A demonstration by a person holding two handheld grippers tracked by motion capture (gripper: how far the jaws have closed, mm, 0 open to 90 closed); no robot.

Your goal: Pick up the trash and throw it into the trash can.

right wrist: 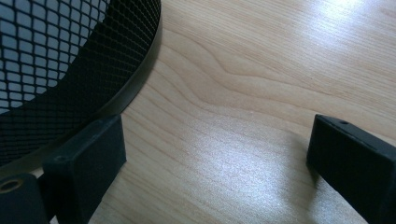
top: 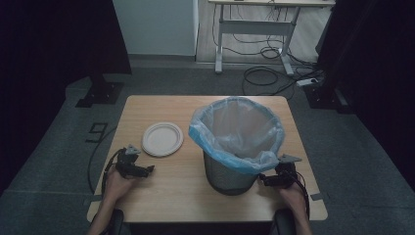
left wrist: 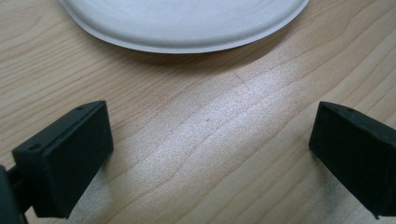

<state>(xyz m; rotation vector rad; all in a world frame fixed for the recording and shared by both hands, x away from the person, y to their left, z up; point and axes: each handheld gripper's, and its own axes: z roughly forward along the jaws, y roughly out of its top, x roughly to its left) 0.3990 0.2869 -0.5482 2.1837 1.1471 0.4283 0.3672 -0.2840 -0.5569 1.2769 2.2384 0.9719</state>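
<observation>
- The left gripper (top: 147,170) rests low over the wooden table (top: 161,193) near its front edge, held in the person's left hand (top: 119,182), with its jaws pointing toward the middle of the table.
- In the left gripper view its two black jaws stand spread wide apart with only bare wood grain between them (left wrist: 210,140); they pinch nothing.
- A white paper plate (top: 162,139) lies flat on the table just ahead of the left gripper, apart from the jaw tips; in the left gripper view the plate's near rim (left wrist: 187,44) curves across the top, casting a soft shadow on the wood.
- The right gripper (top: 264,180) sits low at the table's front right, held in the person's right hand (top: 292,195), with a cable trailing back along the wrist.
- Its jaws are also spread wide with nothing held between them; the right gripper view shows open tabletop (right wrist: 224,158) in the gap.
- A black wire-mesh wastebasket (top: 230,176) stands upright right beside the right gripper, on its left; in the right gripper view the mesh wall and base ring (right wrist: 70,79) rise just past the left jaw. I cannot tell whether that jaw touches the base ring.
- A pale blue-and-clear plastic bag liner (top: 235,128) is folded over the basket's rim, above the right gripper.
</observation>
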